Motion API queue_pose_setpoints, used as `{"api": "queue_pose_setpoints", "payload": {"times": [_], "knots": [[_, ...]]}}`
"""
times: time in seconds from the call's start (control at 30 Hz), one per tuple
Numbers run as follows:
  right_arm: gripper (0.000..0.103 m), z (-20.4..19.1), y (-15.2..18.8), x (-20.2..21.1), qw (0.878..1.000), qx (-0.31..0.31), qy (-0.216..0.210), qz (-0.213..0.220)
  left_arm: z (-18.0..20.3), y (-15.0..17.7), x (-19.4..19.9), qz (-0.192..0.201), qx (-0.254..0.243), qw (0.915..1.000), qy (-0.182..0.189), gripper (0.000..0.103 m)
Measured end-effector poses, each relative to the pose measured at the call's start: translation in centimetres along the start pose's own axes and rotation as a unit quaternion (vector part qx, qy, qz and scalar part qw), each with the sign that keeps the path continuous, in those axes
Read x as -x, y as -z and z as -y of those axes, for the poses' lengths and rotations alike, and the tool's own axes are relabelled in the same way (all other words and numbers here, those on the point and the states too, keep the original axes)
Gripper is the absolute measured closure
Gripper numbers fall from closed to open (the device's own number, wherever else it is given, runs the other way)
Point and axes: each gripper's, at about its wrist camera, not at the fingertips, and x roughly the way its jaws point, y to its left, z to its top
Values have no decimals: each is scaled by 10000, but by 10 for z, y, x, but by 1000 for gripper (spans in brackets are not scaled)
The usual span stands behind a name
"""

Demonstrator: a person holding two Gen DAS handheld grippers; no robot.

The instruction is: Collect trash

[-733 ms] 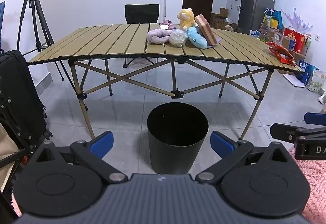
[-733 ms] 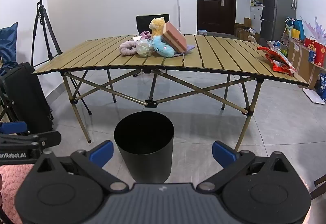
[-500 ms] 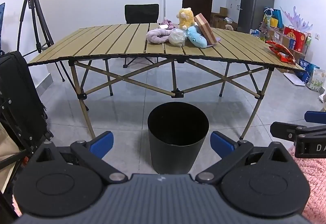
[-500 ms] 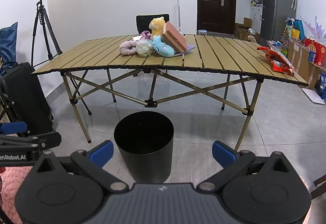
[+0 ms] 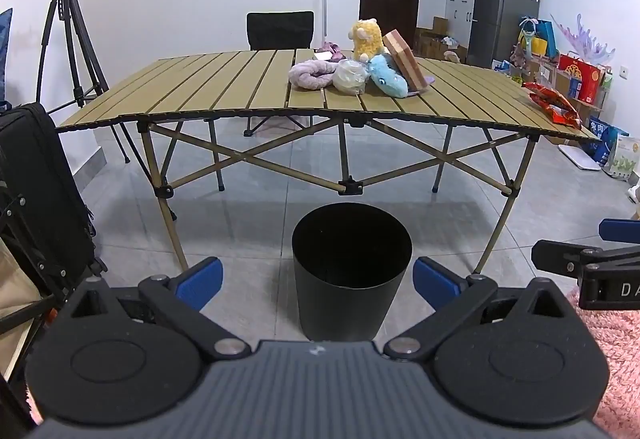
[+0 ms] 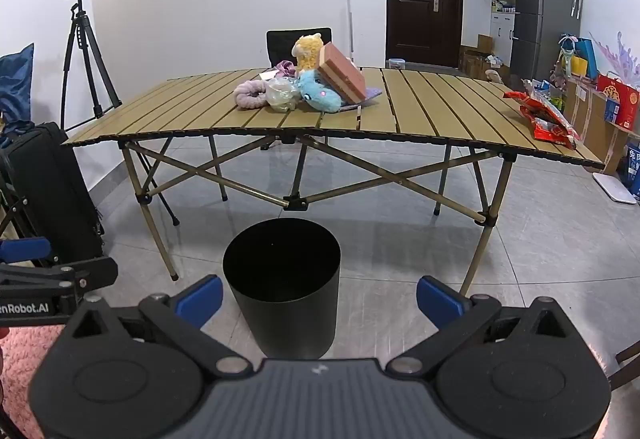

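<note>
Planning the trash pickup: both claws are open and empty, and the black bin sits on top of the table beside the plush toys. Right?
Not quite. The black bin stands on the floor in front of the table, not on it, as the left wrist view shows. Both claws, left and right, are indeed open and empty.

One black round bin [image 5: 352, 271]; one slatted folding table [image 5: 224, 91]; two plush toys, yellow [image 5: 366, 39] and blue [image 5: 386, 77]; one red snack bag [image 5: 554, 105]; one tripod [image 5: 74, 39].

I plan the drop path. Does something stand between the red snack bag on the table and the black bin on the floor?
Nothing visible does. The red snack bag lies alone near the table end; the black bin stands open-topped before the table.
</note>
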Motion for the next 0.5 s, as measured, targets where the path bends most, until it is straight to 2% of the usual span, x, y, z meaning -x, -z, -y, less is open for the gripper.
{"api": "queue_pose_setpoints", "payload": {"times": [0.5], "knots": [[0,-1,0,2,10000,3,1,5,-1,-1,4,30,4,10000,-5,0]]}}
